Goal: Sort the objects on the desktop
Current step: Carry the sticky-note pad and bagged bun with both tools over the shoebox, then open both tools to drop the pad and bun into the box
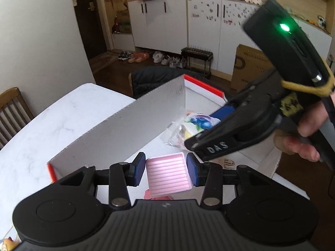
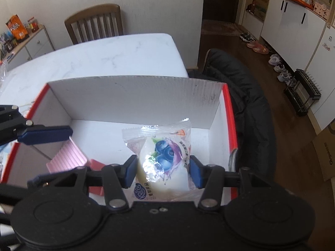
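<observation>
Worktop [image 2: 117, 50]: white marble, carrying the box; chair behind.
Box [image 2: 136, 96]: white inside, red rim.
Left gripper [image 1: 165, 168]: jaws spread around the pink tray [image 1: 167, 173], contact unclear.
Right gripper [image 2: 163, 170]: jaws spread beside the snack packet [image 2: 161, 156] in box.

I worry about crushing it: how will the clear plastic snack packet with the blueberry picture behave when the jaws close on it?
The clear plastic snack packet looks puffy and crinkled, so it will probably give and dent. Its glossy film may slip between the right gripper's blue pads. It seems light for its size, so it should lift easily from the white cardboard box.
</observation>
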`<state>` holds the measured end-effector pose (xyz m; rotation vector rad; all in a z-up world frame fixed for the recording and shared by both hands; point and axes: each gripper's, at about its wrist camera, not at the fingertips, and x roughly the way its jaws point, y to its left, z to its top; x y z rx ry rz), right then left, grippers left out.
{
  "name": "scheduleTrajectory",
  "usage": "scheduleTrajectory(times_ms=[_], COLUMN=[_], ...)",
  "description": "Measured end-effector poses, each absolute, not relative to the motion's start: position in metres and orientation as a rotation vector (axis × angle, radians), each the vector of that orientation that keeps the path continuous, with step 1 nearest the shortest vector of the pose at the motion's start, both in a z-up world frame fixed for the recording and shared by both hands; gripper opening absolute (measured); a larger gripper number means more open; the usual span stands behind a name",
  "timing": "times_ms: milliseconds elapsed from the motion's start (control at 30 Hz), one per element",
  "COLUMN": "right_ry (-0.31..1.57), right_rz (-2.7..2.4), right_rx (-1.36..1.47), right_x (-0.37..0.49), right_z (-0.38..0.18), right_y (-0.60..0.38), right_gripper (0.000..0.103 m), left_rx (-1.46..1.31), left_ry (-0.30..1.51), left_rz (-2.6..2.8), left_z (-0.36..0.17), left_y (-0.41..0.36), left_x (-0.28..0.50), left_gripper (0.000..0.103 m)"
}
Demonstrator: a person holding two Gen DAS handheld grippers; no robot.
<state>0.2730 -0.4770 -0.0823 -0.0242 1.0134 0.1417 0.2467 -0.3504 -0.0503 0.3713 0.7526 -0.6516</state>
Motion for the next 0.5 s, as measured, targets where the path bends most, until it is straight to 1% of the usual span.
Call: scheduleTrajectory(times_ms=[333,500], right_ry=[1.053,1.076], right_rz=[0.181,0.197], right_rx=[-0.066,-0.106], right_x=[0.295,0.299], right_z=[-0.096,-0.102], right_y=[-0.469,-0.462], right_gripper=[0.051,0.052], left_rx=[0.425,0.42], left_ry=[0.843,0.88], left_rz=[-0.673,-0.686], left_z=[-0.082,-0.088], left_y=[-0.364,-0.365], left_x=[0.254,0.256], left_gripper=[0.042,0.042])
